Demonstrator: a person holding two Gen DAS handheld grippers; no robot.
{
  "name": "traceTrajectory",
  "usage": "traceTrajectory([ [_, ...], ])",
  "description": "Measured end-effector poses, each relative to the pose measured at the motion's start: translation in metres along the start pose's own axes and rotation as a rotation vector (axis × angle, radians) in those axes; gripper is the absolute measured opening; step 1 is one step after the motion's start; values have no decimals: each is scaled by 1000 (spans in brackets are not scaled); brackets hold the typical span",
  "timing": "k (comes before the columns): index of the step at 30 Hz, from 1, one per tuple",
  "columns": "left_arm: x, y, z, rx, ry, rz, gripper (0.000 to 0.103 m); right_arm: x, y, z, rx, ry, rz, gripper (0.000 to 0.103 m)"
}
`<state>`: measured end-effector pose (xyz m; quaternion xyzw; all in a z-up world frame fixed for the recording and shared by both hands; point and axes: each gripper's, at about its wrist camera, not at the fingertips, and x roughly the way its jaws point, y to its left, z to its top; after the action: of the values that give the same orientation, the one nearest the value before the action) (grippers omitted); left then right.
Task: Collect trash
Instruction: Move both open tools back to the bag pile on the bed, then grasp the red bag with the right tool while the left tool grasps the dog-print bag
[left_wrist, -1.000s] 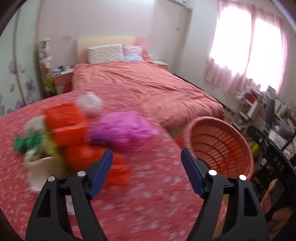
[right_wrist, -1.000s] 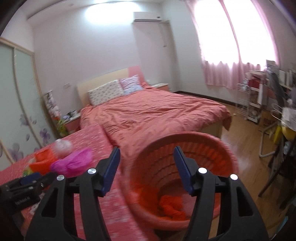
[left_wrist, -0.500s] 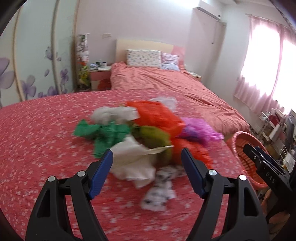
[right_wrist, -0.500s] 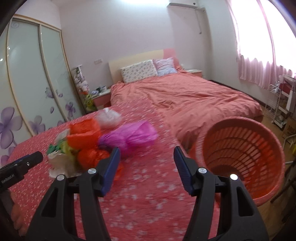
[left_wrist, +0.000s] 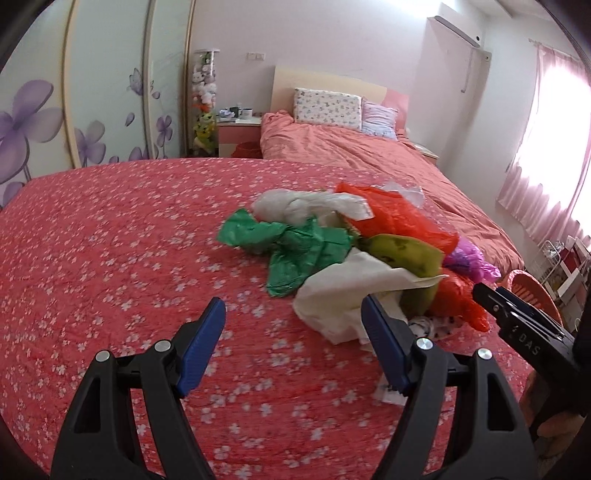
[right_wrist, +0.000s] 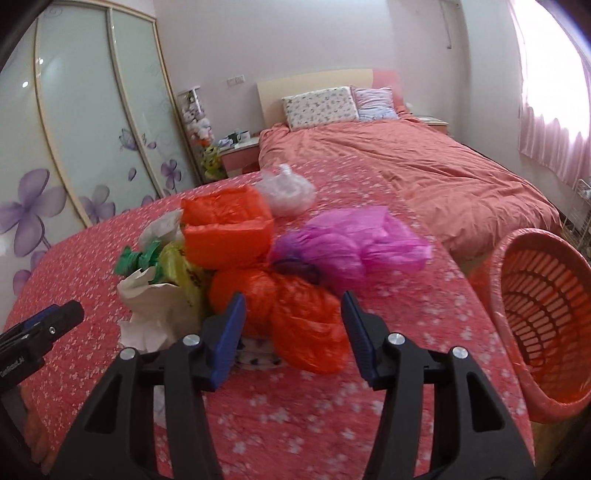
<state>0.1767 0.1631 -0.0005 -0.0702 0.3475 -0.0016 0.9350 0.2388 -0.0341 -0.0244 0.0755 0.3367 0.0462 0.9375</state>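
Note:
A heap of crumpled plastic bags lies on the red flowered cover (left_wrist: 110, 258): a green bag (left_wrist: 295, 247), a white bag (left_wrist: 351, 295), orange bags (right_wrist: 225, 229) and a pink bag (right_wrist: 354, 240). My left gripper (left_wrist: 291, 339) is open and empty, just short of the white bag. My right gripper (right_wrist: 291, 332) is open and empty, its fingers on either side of a low orange bag (right_wrist: 295, 317). An orange slatted basket (right_wrist: 543, 317) stands at the right edge of the cover.
A bed with a salmon duvet (right_wrist: 406, 170) and pillows lies behind. Sliding wardrobe doors with purple flowers (right_wrist: 74, 155) line the left. A pink nightstand (left_wrist: 240, 136) stands by the bed. A wire rack (left_wrist: 565, 269) and pink curtains are at the right.
Both grippers have swung left from the basket to the bag heap and come closer to it. Both stay open and empty.

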Motion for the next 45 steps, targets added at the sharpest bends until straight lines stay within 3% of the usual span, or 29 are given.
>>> traceTrajectory([
  [9,-1,15,-6,-24,15,6,75,32,24,0,-65,82,-21,53],
  [10,-1,16,-6,-28,16,6,75,34,26,-1,-75,93,-27,48],
  [14,-2,20,-7,-38,19,5,75,38,29,-4,-88,121,-23,11],
  [17,-3,23,-7,-44,22,1,75,30,28,-4,-89,108,-8,5],
  [35,-16,4,-9,-24,0,-22,75,-71,10,3,-37,-86,76,4],
  [42,-8,12,4,-42,0,-1,75,-92,5,13,-22,-157,58,4],
  [45,-10,6,5,-38,0,-25,75,-94,-2,16,-16,-175,24,4],
])
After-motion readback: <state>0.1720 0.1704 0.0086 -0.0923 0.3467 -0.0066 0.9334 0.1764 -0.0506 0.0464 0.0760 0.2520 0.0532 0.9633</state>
